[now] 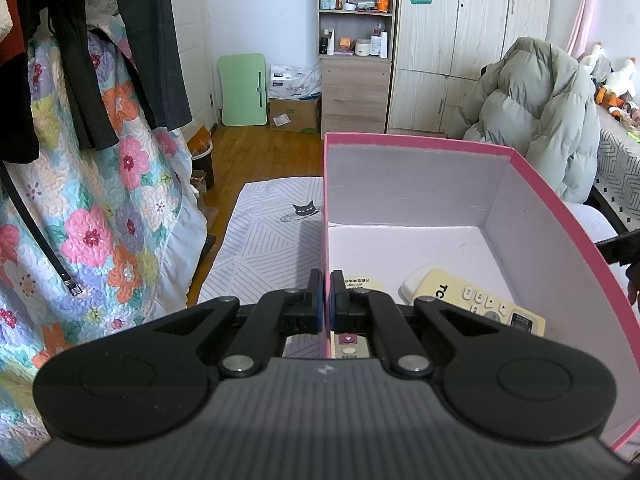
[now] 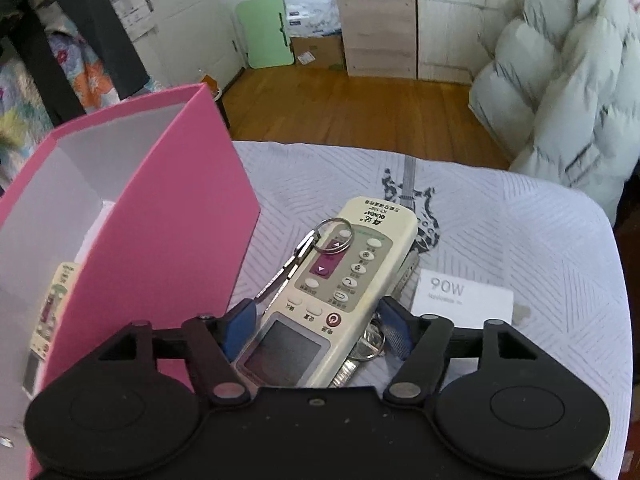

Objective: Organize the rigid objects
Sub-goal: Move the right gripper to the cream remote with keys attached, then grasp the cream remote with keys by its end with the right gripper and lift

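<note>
Bright daylight; fisheye-bent edges; right view blurred.

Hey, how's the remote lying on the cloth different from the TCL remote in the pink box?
The remote on the cloth lies outside the pink box, between the open right tool's fingers; the TCL remote lies inside the box. The cloth remote has purple arrow buttons and a key ring resting on it; the TCL one has neither showing. Both are cream, with small screens.
</note>
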Tool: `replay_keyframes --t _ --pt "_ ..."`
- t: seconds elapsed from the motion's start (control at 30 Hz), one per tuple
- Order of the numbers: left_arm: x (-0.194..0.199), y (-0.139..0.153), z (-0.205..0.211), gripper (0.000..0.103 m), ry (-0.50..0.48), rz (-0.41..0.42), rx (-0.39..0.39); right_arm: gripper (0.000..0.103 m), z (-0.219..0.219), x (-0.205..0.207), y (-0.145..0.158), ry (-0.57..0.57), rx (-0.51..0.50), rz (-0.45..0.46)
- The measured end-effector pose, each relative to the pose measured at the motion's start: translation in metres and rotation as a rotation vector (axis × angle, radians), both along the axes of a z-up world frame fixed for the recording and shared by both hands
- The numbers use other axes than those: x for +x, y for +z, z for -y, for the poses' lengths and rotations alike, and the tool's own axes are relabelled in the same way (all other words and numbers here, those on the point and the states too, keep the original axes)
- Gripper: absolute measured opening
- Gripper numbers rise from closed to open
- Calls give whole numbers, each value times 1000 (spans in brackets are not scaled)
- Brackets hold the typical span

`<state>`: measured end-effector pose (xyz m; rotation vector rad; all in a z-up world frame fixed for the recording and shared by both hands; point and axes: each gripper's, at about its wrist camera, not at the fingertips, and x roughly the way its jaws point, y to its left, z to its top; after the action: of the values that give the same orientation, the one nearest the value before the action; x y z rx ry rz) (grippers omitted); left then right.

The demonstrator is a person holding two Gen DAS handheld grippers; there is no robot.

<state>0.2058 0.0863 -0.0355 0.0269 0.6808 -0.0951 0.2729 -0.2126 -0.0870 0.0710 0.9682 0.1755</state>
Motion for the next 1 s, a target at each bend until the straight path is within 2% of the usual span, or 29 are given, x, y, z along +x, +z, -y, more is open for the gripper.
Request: replay_keyframes --t 0.17,0.3,0.43,0.53,0.7,0.77,0.83,0.93,1.0 --pt "-1 0 -2 3 2 -4 -14 73 0 -5 1 51 -32 29" --pt "-1 0 -2 3 2 -4 -15 66 -1 -14 9 108 -74 -10" --pt "-1 1 -3 3 3 -4 -19 47 10 -29 17 132 -16 -52" --pt "-2 1 -4 3 3 -3 -20 44 20 -41 17 149 40 -96" --pt "-2 1 -4 3 3 -4 -19 47 19 -54 16 139 69 -120" --pt "-2 1 -4 3 3 -4 -18 57 14 -53 15 133 52 -94" --pt "-2 1 -3 3 3 -4 -15 61 10 -49 15 109 49 -70" --pt "-1 1 -4 3 3 -6 -15 74 11 -39 10 49 128 -57" --pt "0 2 -4 3 2 -10 -12 74 7 -33 5 36 108 -57"
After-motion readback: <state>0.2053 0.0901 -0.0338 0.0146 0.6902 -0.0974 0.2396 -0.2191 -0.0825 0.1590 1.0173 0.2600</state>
